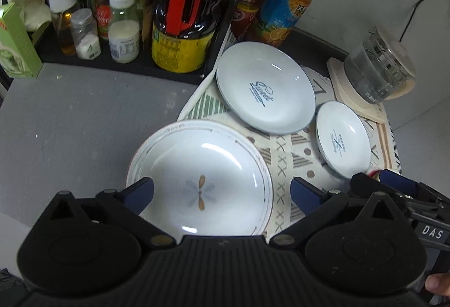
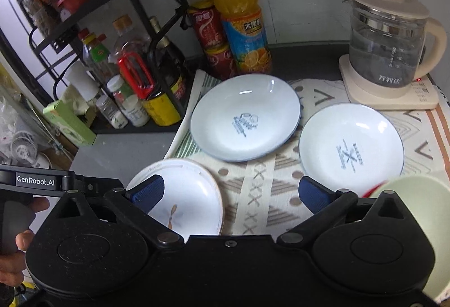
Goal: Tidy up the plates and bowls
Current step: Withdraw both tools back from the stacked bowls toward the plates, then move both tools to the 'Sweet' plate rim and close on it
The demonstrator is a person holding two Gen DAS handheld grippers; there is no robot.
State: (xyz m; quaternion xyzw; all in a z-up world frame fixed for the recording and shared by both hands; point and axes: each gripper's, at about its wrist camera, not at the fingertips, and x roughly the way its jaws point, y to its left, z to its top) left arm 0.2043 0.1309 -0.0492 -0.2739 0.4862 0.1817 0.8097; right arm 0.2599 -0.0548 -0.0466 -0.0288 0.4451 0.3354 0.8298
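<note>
Left gripper (image 1: 222, 195): jaws spread wide, empty, hovering over the flower-patterned plate (image 1: 202, 183), which lies half on the patterned cloth (image 1: 281, 163), half on the grey counter (image 1: 84, 124)
Right gripper (image 2: 230, 194): jaws spread wide, empty, above the cloth
Blue-rimmed plate marked "Sweet" (image 2: 244, 117): on the cloth, near the orange juice bottle (image 2: 242, 22)
Smaller blue-rimmed plate (image 2: 351, 146): on the cloth, just beside it, before the glass kettle (image 2: 391, 39)
Pale green bowl (image 2: 422, 211): at right edge, partly hidden
</note>
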